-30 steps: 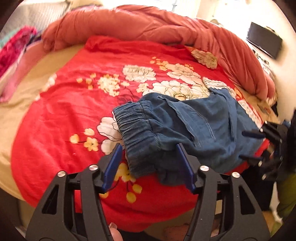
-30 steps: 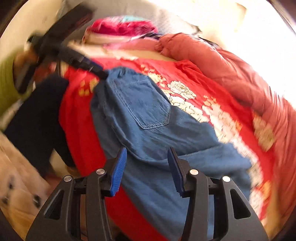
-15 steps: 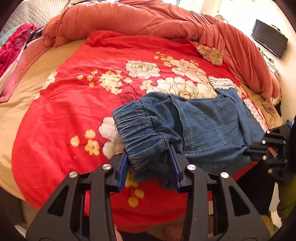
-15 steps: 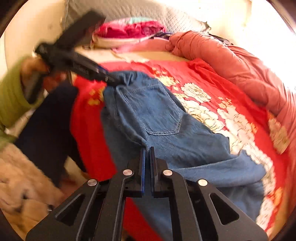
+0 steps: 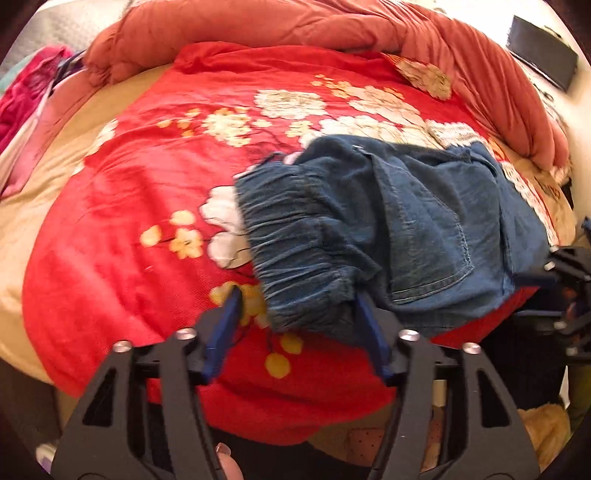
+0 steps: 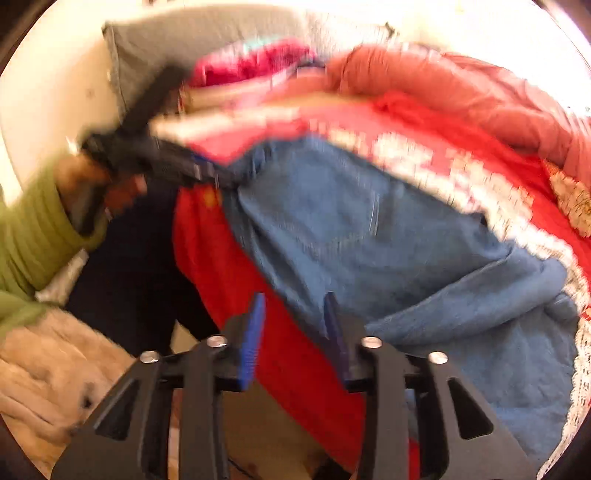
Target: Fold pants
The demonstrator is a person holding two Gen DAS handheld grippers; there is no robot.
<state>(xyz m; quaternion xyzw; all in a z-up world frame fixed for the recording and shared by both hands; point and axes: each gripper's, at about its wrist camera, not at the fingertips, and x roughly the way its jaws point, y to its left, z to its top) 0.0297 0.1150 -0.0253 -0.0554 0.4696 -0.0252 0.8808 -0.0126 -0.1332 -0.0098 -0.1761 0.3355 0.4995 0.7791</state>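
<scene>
Blue denim pants [image 5: 399, 236] lie bunched on a red flowered bedspread [image 5: 147, 221], the gathered elastic waistband [image 5: 295, 251] toward the left. My left gripper [image 5: 299, 299] is open, its blue pads on either side of the waistband's near corner. In the blurred right wrist view the pants [image 6: 369, 240] spread across the bed. My right gripper [image 6: 293, 306] is open at the pants' near edge, holding nothing. The left gripper [image 6: 184, 166] also shows there, at the waistband end.
A rolled salmon duvet [image 5: 332, 26] runs along the far side of the bed. Pink and red clothes [image 5: 26, 92] are piled at the far left. A dark screen [image 5: 543, 62] hangs on the right wall. The bed edge and floor are just below both grippers.
Both grippers were shut on the pants half a second ago and have opened, letting go of the fabric. The waistband has dropped onto the bedspread.
</scene>
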